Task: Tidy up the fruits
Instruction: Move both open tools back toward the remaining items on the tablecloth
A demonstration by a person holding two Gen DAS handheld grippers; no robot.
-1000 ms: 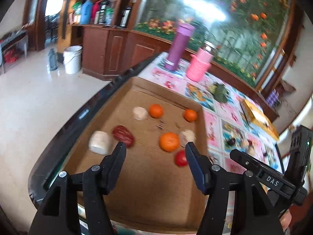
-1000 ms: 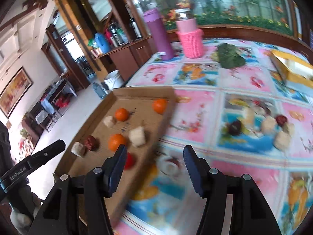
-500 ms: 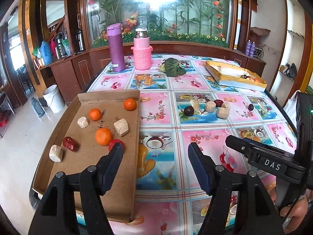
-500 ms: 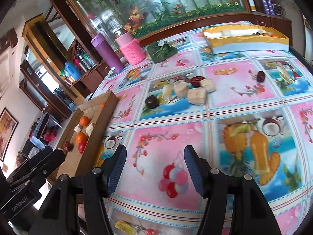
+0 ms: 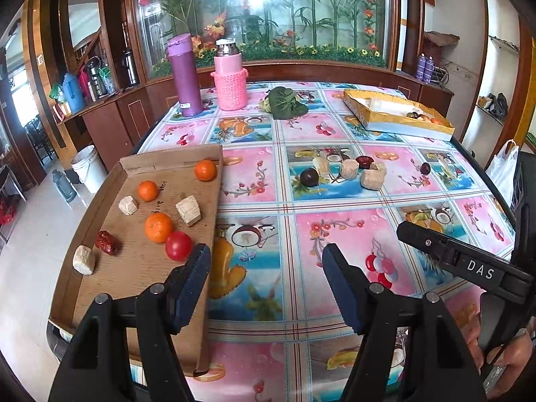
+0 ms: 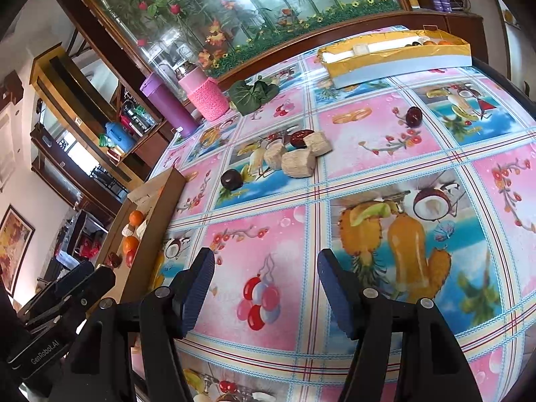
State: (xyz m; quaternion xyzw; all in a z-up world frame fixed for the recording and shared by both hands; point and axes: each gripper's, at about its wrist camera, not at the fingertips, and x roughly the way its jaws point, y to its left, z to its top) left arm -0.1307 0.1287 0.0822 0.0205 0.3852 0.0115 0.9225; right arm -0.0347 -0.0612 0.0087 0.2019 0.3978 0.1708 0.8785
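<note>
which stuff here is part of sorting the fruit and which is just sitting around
Part of the job:
cardboard tray with oranges and a tomato
loose pieces mid-table
dark round fruit
yellow box
left gripper, right gripper, both open

Just sitting around:
purple flask
pink bottle
green leaf
white bucket

Three oranges (image 5: 158, 226), a red tomato (image 5: 178, 246), a dried date (image 5: 107, 242) and three pale chunks (image 5: 188, 210) lie loose in a cardboard tray (image 5: 134, 278) at the worktop's left edge. Mid-worktop, a dark plum (image 5: 309, 177), more pale chunks (image 5: 371, 179) and a date (image 5: 364, 160) cluster together; another plum (image 5: 425, 168) sits apart.
</note>
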